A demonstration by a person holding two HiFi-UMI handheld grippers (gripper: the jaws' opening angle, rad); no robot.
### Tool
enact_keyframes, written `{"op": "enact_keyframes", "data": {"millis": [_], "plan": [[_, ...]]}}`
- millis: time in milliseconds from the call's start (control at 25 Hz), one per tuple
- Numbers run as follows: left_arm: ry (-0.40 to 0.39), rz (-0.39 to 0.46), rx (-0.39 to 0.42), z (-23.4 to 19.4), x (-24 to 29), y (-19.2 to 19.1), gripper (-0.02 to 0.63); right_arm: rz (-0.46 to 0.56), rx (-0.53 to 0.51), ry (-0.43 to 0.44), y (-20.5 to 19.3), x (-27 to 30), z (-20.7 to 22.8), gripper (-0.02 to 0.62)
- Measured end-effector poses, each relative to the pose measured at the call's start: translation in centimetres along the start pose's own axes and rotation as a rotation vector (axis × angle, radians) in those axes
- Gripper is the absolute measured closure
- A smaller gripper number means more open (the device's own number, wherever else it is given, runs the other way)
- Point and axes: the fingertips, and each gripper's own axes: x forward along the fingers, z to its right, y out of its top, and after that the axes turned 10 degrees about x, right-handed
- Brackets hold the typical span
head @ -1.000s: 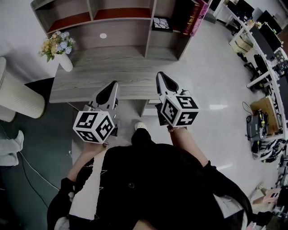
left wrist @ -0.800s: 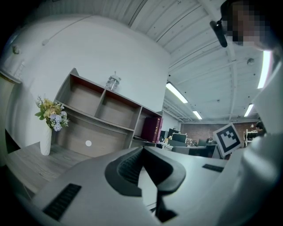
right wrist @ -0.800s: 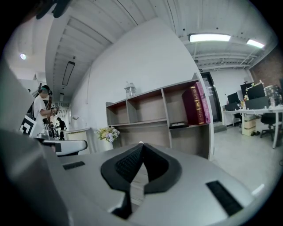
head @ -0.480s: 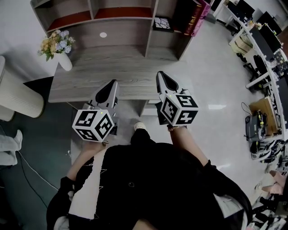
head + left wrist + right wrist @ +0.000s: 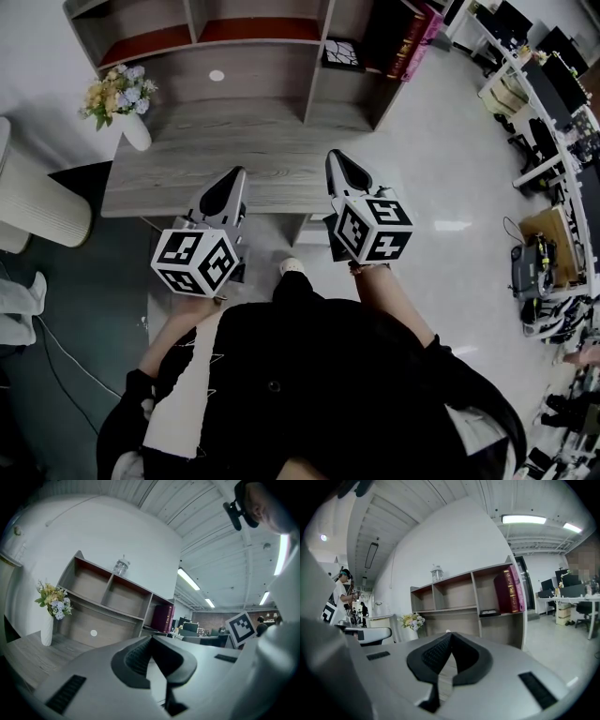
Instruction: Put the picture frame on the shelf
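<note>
The picture frame [image 5: 340,52], flat with a black-and-white pattern, lies in the right compartment of the wooden shelf [image 5: 253,42] at the back of the grey desk [image 5: 234,155]. From the right gripper view the frame [image 5: 490,613] shows as a thin dark slab under the books. My left gripper [image 5: 236,174] and right gripper [image 5: 335,156] hover side by side over the desk's near edge and point at the shelf. Both are shut with nothing between the jaws, as the left gripper [image 5: 151,637] and right gripper [image 5: 451,635] show in their own views.
A white vase of flowers [image 5: 120,98] stands on the desk's left end. Dark red and pink books [image 5: 408,37] fill the shelf's right compartment, and a glass jar [image 5: 120,566] sits on top. A white ribbed bin [image 5: 37,211] stands left of the desk, and office desks [image 5: 548,103] are at the right.
</note>
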Motion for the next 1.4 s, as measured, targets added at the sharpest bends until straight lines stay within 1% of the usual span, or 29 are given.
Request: {"op": "enact_keyframes", "data": {"millis": [360,600,880,1160,1400], "plan": [[0.014,-0.006,-0.001,-0.6,0.5,-0.2,0.594,-0.016,-0.005,0.009,-0.1,1.1,0.3,0.591],[0.029,-0.004,-0.004,-0.9,1.2,0.0,0.594,-0.013,-0.017,0.022,0.7,2.0,0.4,0.591],[0.04,0.001,-0.004,-1.3,2.3,0.4,0.594,-0.032,-0.017,0.034,0.8,3.3,0.8,0.591],[0.069,-0.004,-0.009,-2.3,1.9,0.2,0.594,-0.05,-0.021,0.051,0.4,4.3,0.3,0.591],[0.078,0.0,-0.007,-2.9,1.5,0.2,0.594,-0.042,-0.029,0.056,0.4,4.5,-0.3,0.591]]}}
